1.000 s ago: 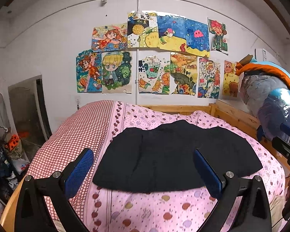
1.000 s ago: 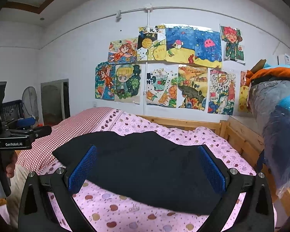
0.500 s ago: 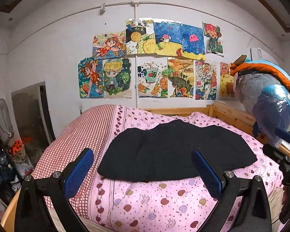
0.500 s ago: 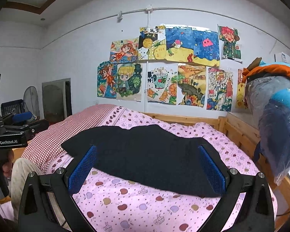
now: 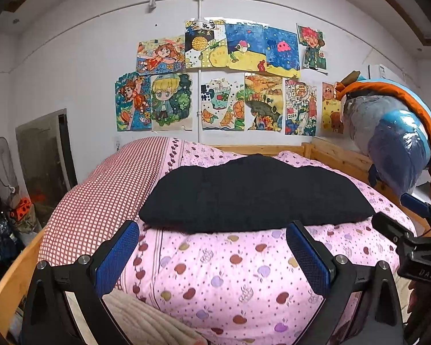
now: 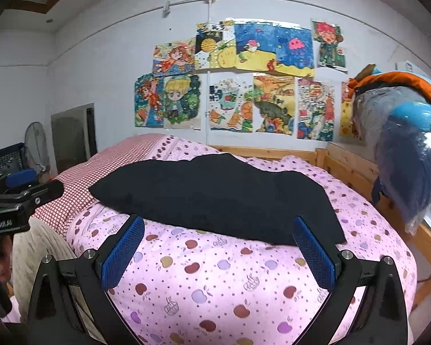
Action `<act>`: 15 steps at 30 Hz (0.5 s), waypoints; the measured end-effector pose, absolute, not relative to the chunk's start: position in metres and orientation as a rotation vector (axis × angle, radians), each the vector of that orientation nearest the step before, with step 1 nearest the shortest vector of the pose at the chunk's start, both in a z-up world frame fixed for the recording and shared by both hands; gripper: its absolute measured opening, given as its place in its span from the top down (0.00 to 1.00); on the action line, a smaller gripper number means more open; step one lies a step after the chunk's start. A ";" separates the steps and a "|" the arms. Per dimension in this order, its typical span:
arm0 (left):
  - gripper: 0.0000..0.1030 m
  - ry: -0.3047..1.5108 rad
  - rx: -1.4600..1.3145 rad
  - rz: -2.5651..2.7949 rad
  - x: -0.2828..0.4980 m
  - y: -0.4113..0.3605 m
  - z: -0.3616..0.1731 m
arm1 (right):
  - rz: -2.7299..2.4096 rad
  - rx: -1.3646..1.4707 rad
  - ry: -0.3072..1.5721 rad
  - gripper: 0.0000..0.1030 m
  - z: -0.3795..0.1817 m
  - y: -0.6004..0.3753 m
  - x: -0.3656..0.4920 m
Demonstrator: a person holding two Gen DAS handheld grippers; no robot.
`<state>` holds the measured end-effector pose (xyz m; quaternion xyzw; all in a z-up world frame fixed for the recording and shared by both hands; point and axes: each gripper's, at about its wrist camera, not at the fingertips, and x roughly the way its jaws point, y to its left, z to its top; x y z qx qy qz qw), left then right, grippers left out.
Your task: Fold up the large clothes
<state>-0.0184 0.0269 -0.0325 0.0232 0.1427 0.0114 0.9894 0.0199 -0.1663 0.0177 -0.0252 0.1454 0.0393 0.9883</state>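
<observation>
Lying folded across the top of the bed, the black garment (image 5: 252,192) rests on the pink apple-print quilt (image 5: 230,273) — a flat, dark slab with its near edge just beyond both claws. The left claw (image 5: 212,254) hangs in front of the quilt's near side with its blue-padded fingers (image 5: 116,254) spread wide and nothing between them. The right claw (image 6: 218,251) is likewise fully spread and empty, apart from the garment, its pads (image 6: 313,254) framing the quilt below the cloth's front edge. In the right wrist view the garment (image 6: 215,198) runs slantwise, one end toward the red checked cover (image 6: 80,184) on the left. Each camera catches part of the other claw's body at the edge of its frame. Behind the bed, a wooden frame (image 5: 336,155) meets a white wall hung with children's drawings (image 5: 224,83) — a bundle in blue and orange (image 5: 399,141) sits at the right.
</observation>
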 end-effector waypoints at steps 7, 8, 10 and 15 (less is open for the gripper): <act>0.00 0.321 0.010 0.013 -0.019 0.036 -0.053 | -0.002 -0.084 0.281 0.02 0.008 -0.163 0.006; 0.00 0.323 0.010 0.020 -0.019 0.037 -0.056 | -0.004 -0.071 0.287 0.02 0.005 -0.163 0.004; 0.00 0.325 0.017 0.039 -0.020 0.038 -0.060 | -0.015 -0.057 0.295 0.02 0.001 -0.164 0.002; 0.00 0.311 0.043 0.053 -0.022 0.038 -0.064 | -0.036 -0.038 0.310 0.02 -0.007 -0.169 0.000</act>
